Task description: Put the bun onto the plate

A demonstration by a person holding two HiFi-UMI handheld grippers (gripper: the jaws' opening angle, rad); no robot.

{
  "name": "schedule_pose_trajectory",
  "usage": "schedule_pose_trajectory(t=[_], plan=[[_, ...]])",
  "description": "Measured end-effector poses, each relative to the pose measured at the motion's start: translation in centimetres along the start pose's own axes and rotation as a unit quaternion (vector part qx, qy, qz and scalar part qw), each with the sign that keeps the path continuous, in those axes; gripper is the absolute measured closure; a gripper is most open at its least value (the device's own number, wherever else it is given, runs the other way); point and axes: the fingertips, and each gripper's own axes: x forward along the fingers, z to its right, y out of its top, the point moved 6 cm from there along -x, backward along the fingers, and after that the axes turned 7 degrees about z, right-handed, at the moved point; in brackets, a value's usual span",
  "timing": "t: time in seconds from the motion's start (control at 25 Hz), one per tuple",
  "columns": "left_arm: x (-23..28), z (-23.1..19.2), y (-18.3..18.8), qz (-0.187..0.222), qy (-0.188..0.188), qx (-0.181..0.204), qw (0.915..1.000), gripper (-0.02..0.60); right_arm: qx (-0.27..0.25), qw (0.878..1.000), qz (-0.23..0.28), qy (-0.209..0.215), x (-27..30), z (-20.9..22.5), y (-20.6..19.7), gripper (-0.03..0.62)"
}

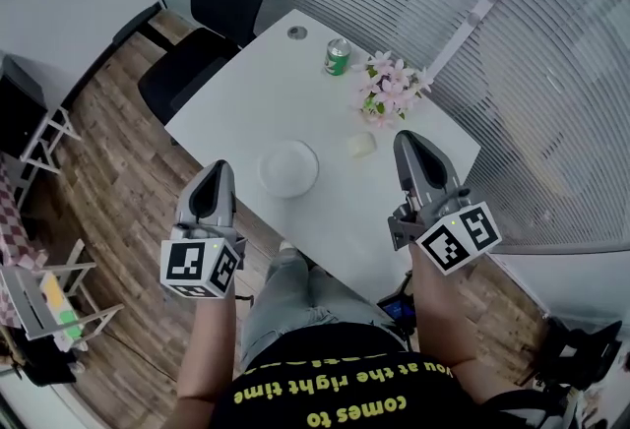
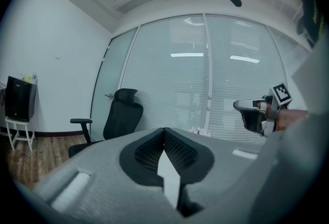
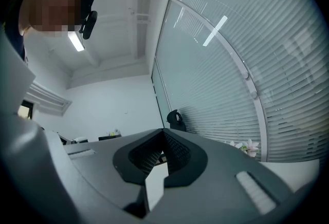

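Observation:
In the head view a pale bun (image 1: 361, 146) lies on the white table (image 1: 256, 92), to the right of an empty white plate (image 1: 289, 168). My left gripper (image 1: 220, 168) hovers near the table's front edge, left of the plate, jaws shut and empty. Just right of the bun, my right gripper (image 1: 407, 141) hangs with its jaws shut and empty. In the left gripper view the left gripper (image 2: 164, 132) has its pads meeting, and the right gripper (image 2: 254, 113) shows off to the right. The right gripper view shows the right gripper (image 3: 164, 133) closed too. Neither gripper view shows the bun or plate.
A green can (image 1: 338, 56) and a bunch of pink flowers (image 1: 389, 88) stand at the far side of the table. A black office chair (image 1: 197, 43) sits at the far left corner. Window blinds (image 1: 551, 73) run along the right. The person's legs are under the table's near edge.

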Motion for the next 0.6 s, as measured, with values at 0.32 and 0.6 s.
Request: schedule_pose_trajectory(t=[0.32,0.6], plan=[[4.0,-2.3,0.2,-0.004,-0.036,-0.004,0.9993,0.581,-0.009,0.999,0.003,-0.036,2.4,0.8,-0.4,0.591],[6.7,-4.4,-0.2,-0.010,-0.061,-0.007,0.9981,0.581,-0.014,0.998,0.006,-0.055,4.6,0.9,-1.2,0.591]])
